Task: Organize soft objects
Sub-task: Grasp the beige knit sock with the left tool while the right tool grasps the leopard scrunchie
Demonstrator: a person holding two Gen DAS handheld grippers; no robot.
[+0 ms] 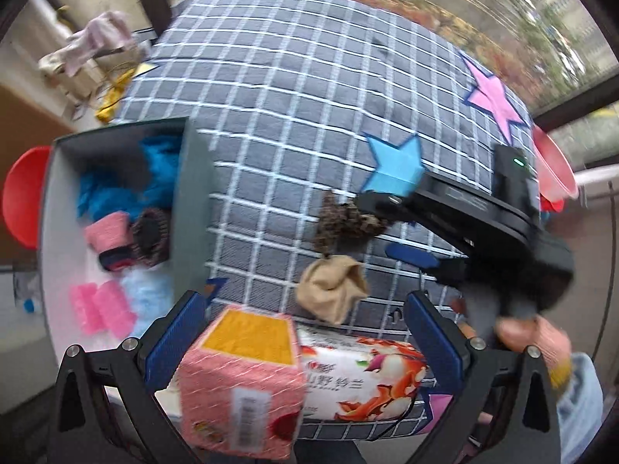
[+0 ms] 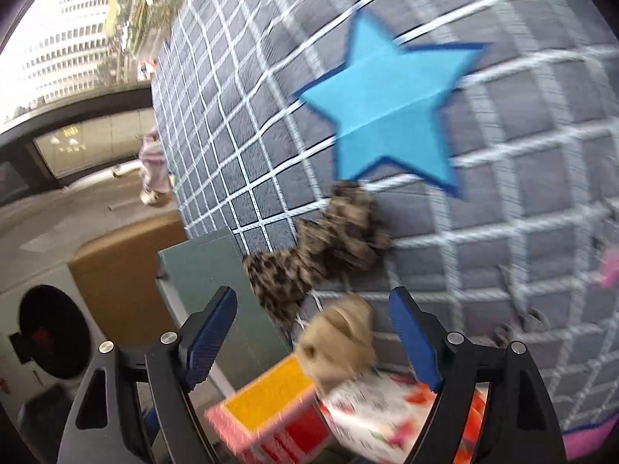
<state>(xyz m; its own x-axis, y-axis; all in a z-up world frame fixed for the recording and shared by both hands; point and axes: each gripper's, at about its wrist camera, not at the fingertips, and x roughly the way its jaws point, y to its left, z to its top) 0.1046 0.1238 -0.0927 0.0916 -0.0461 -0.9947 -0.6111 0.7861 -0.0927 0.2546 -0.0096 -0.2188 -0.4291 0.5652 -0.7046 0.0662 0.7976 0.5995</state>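
Note:
A beige sock ball (image 1: 332,289) and a leopard-print scrunchie (image 1: 346,223) lie on the grey checked bed cover (image 1: 290,89). A pink-netted sponge block with a yellow face (image 1: 247,379) lies beside a floral tissue pack (image 1: 367,379), between my left gripper's (image 1: 309,332) open fingers. My right gripper (image 2: 313,332) is open above the sock ball (image 2: 340,344), with the scrunchie (image 2: 321,247) just beyond; it shows in the left wrist view (image 1: 410,228) beside the scrunchie. The sponge (image 2: 271,413) and tissue pack (image 2: 387,413) lie below it.
An open grey-green box (image 1: 193,201) at left holds blue fluffy fabric (image 1: 123,185), pink rollers (image 1: 102,307) and rolled socks (image 1: 127,239). Its wall shows in the right wrist view (image 2: 209,270). A red bowl (image 1: 23,201) sits left of it. A pink basin (image 1: 553,170) is at right.

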